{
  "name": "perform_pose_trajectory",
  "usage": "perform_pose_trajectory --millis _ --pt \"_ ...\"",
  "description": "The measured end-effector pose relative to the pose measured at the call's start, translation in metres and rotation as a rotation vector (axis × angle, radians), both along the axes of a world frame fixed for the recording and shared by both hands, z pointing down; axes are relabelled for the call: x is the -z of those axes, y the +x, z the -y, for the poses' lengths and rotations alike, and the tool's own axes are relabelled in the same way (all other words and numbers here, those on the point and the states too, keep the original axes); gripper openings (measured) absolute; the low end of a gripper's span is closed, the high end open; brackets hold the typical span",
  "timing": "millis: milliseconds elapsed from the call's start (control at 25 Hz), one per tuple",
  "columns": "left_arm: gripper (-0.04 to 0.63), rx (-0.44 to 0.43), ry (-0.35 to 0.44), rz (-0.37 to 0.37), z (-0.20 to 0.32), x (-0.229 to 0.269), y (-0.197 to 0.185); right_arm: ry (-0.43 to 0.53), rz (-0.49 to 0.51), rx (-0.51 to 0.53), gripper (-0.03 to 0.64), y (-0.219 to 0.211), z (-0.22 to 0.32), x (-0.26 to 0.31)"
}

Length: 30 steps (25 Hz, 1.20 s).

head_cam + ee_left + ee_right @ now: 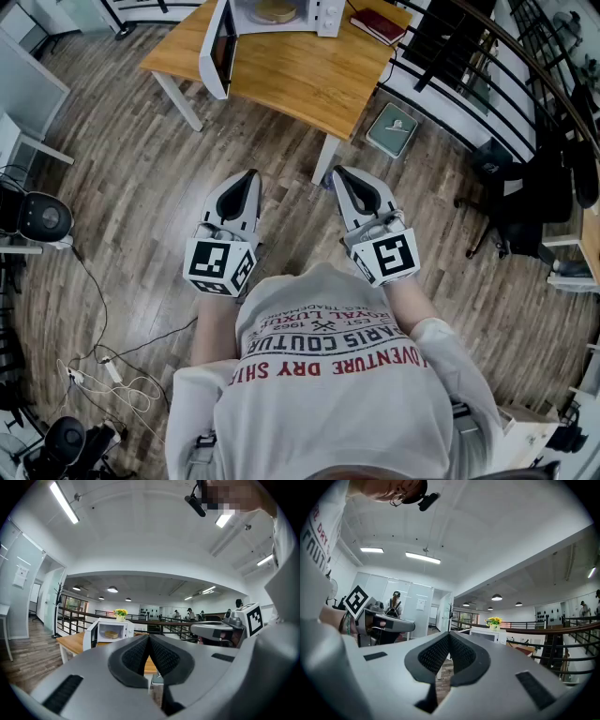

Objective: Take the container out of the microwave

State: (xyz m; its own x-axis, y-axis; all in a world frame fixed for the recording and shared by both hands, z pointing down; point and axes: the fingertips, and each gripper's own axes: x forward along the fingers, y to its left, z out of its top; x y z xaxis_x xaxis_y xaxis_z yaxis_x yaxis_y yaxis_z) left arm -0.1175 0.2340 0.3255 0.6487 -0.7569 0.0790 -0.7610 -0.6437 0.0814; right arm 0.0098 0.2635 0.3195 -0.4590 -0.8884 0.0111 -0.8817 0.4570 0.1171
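A white microwave (281, 14) stands on a wooden table (309, 75) at the top of the head view, its door (216, 47) swung open to the left. A tan, round container (275, 11) sits inside it and also shows in the left gripper view (111, 634). My left gripper (249, 174) and right gripper (337, 172) are held side by side over the floor, well short of the table. Both point level toward it. The jaws of each are shut with nothing between them (149, 637) (450, 634). From the right gripper view the microwave (487, 633) is seen from its side.
A dark red book (378, 24) lies on the table right of the microwave. A grey-green flat box (392, 128) sits on the floor by the table leg. A black railing (487, 66) runs at the right, a dark chair (506, 187) beside it. Cables (103, 366) trail at lower left.
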Motion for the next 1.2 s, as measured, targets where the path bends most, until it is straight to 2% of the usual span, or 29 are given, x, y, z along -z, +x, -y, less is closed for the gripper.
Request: perform_pose_trajectory --millis 400,600,760,800,880,1200 --pt "0.012 -0.008 -0.003 -0.006 -0.002 -0.004 -0.011 0.0 0.008 -0.01 0.023 -0.011 -0.003 -0.003" --pt "0.012 -0.031 -0.008 -0.002 0.001 -0.008 -0.019 -0.027 0.023 -0.067 0.025 -0.013 0.004 -0.01" --pt "0.012 -0.044 -0.007 -0.003 0.005 -0.013 -0.03 -0.013 0.047 -0.084 0.025 -0.02 0.01 -0.011" --pt "0.012 -0.044 -0.007 -0.003 0.006 -0.014 -0.033 -0.008 0.05 -0.088 0.051 -0.022 0.013 -0.011" --pt "0.012 -0.043 -0.008 -0.005 0.01 -0.015 -0.039 -0.004 0.05 -0.093 0.278 -0.027 0.021 -0.011" --pt "0.012 -0.017 -0.026 -0.007 0.037 -0.026 -0.05 -0.029 0.058 -0.126 0.287 -0.021 0.058 -0.019"
